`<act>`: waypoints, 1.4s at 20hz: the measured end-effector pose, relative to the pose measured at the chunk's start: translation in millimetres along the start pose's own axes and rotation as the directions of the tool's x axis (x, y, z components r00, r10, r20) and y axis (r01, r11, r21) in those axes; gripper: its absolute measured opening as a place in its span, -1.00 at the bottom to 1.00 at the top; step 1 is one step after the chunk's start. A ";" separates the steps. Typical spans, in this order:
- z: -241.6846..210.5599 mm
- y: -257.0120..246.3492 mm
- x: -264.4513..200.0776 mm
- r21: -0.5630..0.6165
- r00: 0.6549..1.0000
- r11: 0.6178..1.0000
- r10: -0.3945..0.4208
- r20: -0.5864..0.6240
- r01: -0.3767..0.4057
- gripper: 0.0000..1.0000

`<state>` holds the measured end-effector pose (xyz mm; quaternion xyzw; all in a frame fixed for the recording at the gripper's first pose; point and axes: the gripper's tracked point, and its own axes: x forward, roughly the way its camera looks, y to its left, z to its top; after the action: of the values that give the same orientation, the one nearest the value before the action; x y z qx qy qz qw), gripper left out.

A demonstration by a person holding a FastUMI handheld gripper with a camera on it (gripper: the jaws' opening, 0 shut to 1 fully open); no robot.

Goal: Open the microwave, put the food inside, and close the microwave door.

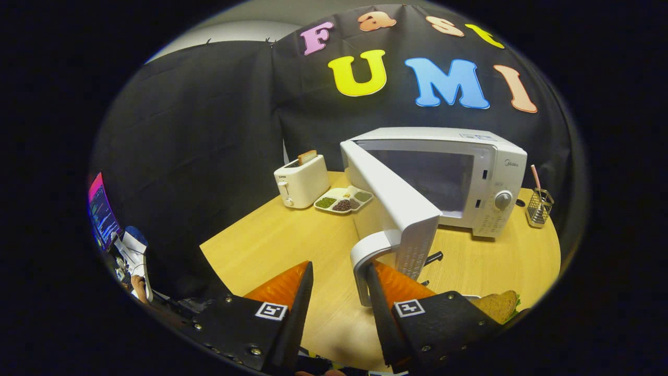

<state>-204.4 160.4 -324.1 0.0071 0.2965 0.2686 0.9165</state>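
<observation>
The gripper [339, 271] stands wide apart, holding nothing, its right finger just beside the handle [365, 256] of the microwave [485, 167] door [389, 193], swung open ahead; a sandwich [500, 305] lies right.

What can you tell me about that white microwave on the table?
The microwave is a white box, plastic or painted metal by its look, standing on the wooden table before the black cloth. Its door is swung wide open, showing a dark cavity. A round knob sits on its control panel. The open gripper has one finger behind the door's curved handle.
</observation>
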 end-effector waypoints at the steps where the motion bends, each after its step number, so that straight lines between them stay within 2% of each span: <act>1: -0.5 8.5 -0.6 -0.014 1.000 1.000 0.004 -0.016 -0.004 0.20; 7: -12.5 72.9 9.7 -0.127 0.992 0.988 0.076 -0.097 -0.088 0.19; 13: -15.2 132.6 33.9 -0.169 0.978 0.968 0.165 -0.129 -0.186 0.15; 16: -14.5 159.6 43.3 -0.166 0.960 0.950 0.244 -0.139 -0.265 0.15; 19: 7.7 183.3 38.6 -0.171 0.936 0.921 0.335 -0.112 -0.350 0.15; 22: 45.3 202.5 10.5 -0.150 0.900 0.888 0.431 -0.056 -0.435 0.16; 23: 63.2 200.6 0.6 -0.140 0.897 0.887 0.441 -0.018 -0.439 0.16; 25: 91.9 175.2 -15.4 -0.119 0.912 0.908 0.408 0.043 -0.401 0.15; 28: 120.1 113.1 -38.2 -0.068 0.955 0.961 0.276 0.107 -0.270 0.15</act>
<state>-219.9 255.7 -185.0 0.0394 0.2320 0.3992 0.8861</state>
